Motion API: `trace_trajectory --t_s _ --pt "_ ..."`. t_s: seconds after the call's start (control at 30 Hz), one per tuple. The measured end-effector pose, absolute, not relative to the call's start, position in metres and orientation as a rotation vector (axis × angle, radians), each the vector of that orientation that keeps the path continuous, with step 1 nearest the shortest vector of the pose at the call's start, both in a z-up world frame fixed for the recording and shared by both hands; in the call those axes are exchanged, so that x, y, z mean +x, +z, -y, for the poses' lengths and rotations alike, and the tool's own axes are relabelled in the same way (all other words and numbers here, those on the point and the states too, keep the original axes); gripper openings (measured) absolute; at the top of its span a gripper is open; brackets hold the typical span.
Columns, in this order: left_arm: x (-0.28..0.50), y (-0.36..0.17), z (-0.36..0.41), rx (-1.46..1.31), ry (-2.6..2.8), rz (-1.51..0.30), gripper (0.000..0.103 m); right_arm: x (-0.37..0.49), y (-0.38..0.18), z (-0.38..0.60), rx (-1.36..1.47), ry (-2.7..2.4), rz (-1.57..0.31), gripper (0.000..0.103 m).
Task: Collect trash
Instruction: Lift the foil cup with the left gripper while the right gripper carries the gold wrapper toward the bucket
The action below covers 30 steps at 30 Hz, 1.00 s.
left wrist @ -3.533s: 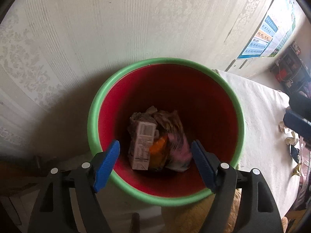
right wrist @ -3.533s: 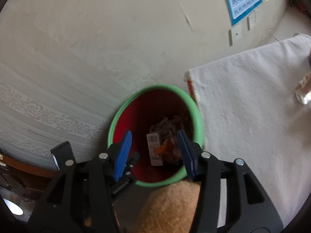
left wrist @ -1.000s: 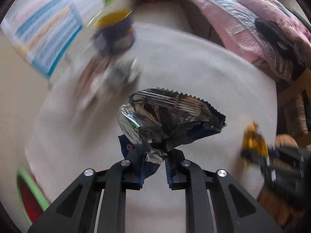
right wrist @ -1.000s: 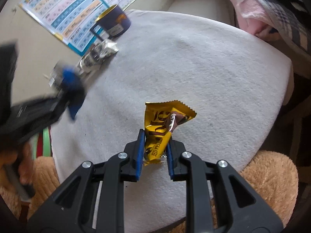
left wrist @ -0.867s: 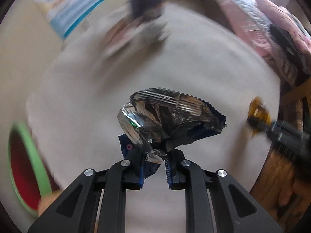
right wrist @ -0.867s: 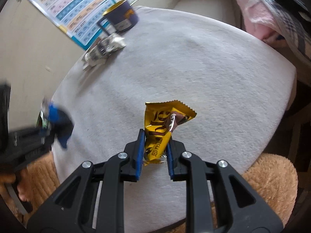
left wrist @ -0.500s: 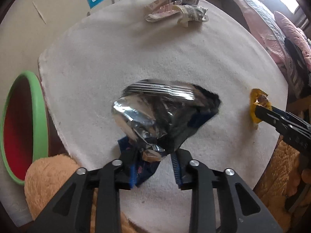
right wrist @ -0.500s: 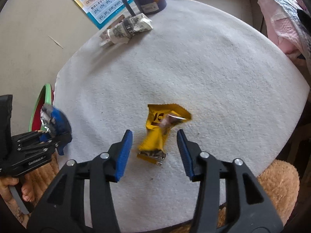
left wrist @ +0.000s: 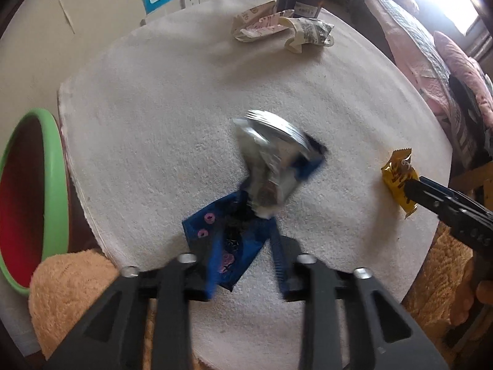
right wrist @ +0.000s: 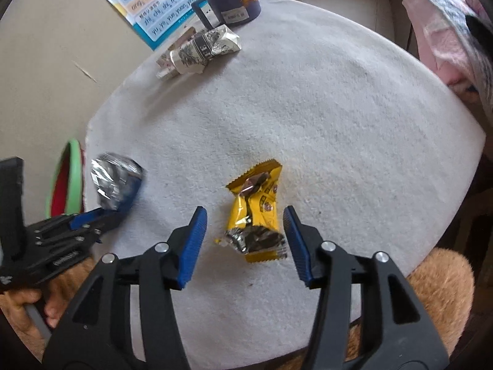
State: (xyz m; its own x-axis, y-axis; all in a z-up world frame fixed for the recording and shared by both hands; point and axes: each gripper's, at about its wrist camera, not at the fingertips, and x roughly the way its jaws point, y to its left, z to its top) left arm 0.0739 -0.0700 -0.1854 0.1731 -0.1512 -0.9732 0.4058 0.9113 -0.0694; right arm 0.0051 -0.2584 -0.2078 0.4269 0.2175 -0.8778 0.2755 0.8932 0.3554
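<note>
Yellow wrapper lain on surface, between parted fingers of right gripper, untouched; long axis along fingers. Left gripper fingers just closing around blue-silver bag, grip unconfirmed. Bin beyond surface's left edge.
</note>
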Motion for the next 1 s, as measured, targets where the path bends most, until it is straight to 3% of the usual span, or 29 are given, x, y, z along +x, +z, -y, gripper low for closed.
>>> trace_trajectory --t_s 0.07,0.1,0.2,0.67,1.0 --pt "0.073 -0.184 0.069 0.225 -0.397 -1.335 0.014 0.007 -0.212 0.258 0.482 -0.043 -1.155 0.034" --pt "0.072 -0.183 0.068 0.224 -0.395 -1.328 0.014 0.008 -0.215 0.257 0.486 -0.039 -1.163 0.022" --pt "0.07 -0.172 0.064 0.207 -0.388 -1.291 0.012 0.006 -0.21 0.255 0.482 -0.032 -1.149 0.011" --pt "0.068 -0.102 0.036 0.086 -0.336 -1.112 0.011 0.005 -0.121 0.241 0.506 0.038 -0.938 0.011" --pt "0.066 -0.079 0.012 0.062 -0.306 -1.045 0.011 0.01 -0.101 0.218 0.473 0.072 -0.916 0.011"
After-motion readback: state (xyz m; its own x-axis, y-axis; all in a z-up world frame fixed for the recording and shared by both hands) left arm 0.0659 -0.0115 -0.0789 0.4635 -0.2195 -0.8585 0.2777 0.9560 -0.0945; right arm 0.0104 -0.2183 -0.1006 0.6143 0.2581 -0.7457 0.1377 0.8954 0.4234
